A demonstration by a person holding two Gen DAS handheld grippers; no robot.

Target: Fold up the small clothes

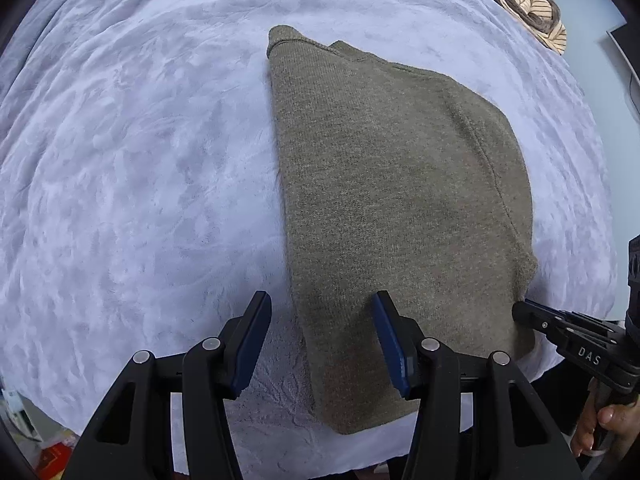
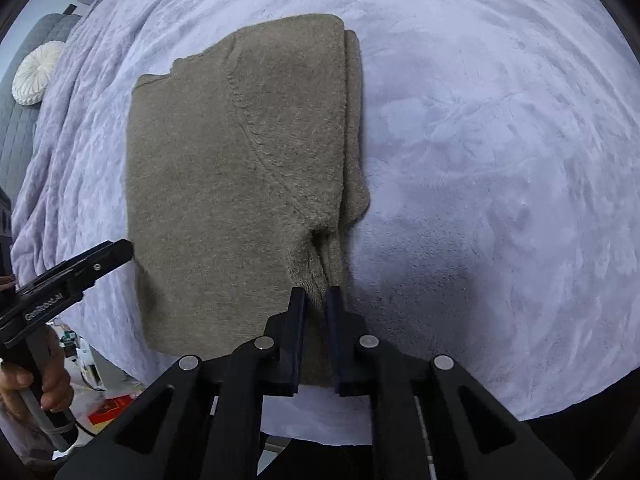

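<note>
An olive-brown knit sweater (image 1: 392,184) lies folded lengthwise on the pale lavender blanket (image 1: 140,160). It also shows in the right wrist view (image 2: 224,184). My left gripper (image 1: 322,304) is open and hovers over the sweater's near left edge, one finger over the blanket, one over the fabric. My right gripper (image 2: 318,298) is shut on the sweater's near right edge, where the fabric bunches between the pads. The right gripper also shows in the left wrist view (image 1: 520,308), and the left gripper in the right wrist view (image 2: 124,248).
A striped tan and brown garment (image 1: 528,4) lies at the far right of the bed. A white round cushion (image 2: 34,72) sits on a grey quilted sofa at the far left. A red item (image 2: 110,406) and clutter lie on the floor below the bed's near edge.
</note>
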